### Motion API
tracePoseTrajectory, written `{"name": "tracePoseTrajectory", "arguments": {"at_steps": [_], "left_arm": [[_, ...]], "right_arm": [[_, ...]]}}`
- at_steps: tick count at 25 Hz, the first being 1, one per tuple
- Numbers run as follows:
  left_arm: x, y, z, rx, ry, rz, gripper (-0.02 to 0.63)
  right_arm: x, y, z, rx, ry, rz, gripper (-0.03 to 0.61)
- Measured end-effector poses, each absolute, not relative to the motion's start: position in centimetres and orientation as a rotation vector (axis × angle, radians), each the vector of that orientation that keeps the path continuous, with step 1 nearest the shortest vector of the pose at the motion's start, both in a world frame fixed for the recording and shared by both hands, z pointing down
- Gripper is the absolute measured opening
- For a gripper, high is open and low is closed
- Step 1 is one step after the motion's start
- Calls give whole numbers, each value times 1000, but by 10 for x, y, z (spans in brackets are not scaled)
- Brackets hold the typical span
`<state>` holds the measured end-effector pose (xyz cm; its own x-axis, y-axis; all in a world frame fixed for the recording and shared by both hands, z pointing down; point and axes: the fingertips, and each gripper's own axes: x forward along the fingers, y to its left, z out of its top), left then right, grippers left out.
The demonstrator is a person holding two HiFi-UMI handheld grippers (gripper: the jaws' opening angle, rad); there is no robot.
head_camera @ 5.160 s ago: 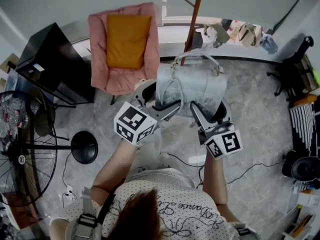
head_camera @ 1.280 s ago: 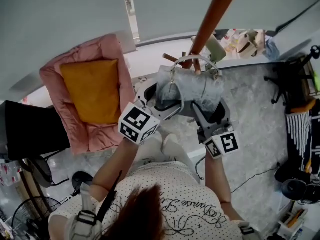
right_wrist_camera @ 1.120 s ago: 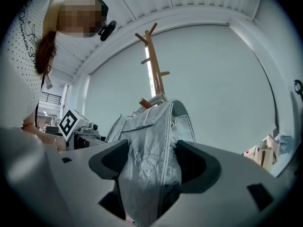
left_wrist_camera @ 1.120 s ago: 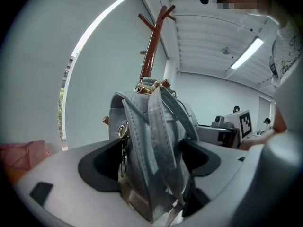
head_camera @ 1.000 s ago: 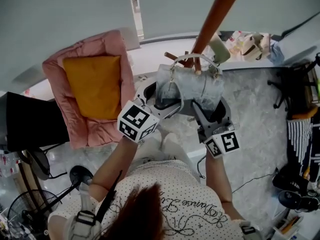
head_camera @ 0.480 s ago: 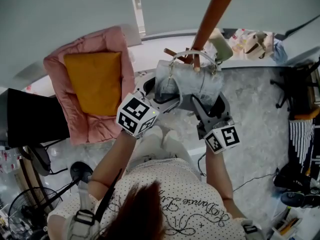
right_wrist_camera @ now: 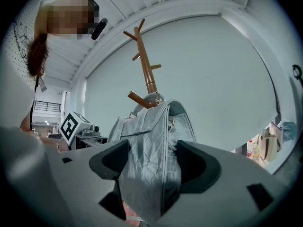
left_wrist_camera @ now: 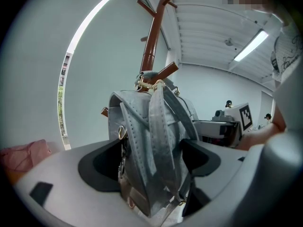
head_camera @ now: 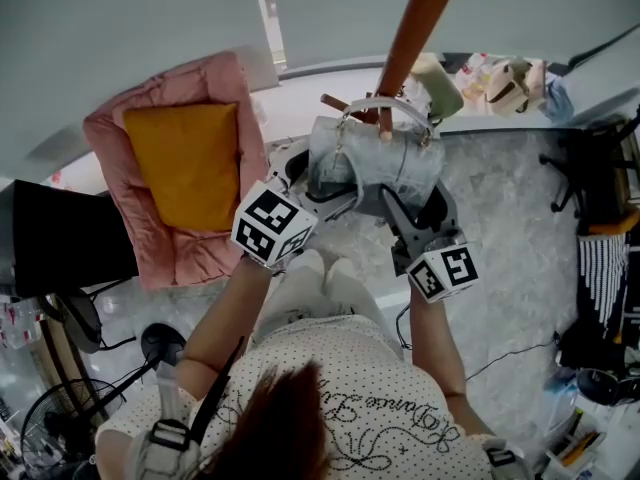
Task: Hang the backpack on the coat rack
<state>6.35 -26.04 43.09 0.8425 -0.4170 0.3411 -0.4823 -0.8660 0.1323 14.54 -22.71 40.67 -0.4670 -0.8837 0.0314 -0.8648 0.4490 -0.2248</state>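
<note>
Pink chair point(head_camera: 105, 143) with orange cushion point(head_camera: 185, 163) is sitting far left. Left gripper point(left_wrist_camera: 152, 161) is clamping the backpack's point(head_camera: 375, 163) left end and right gripper point(right_wrist_camera: 151, 167) is clamping its right end. Handle point(head_camera: 400, 105) is resting across a low peg point(left_wrist_camera: 165, 71) of the coat rack point(head_camera: 420, 18).

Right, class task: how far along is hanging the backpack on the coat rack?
Done: the backpack is raised to the coat rack, and its top handle seems looped over a peg. In hand: the left claw and right claw each clamp a side of the backpack. Left: let go and pull away so it hangs by itself.
</note>
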Motion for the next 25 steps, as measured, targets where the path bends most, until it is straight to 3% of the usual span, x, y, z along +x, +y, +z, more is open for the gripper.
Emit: {"name": "tracePoseTrajectory", "arguments": {"at_steps": [25], "left_arm": [[58, -275, 459, 2829, -711, 400, 390]], "right_arm": [[141, -236, 438, -1591, 2711, -339, 334]]}}
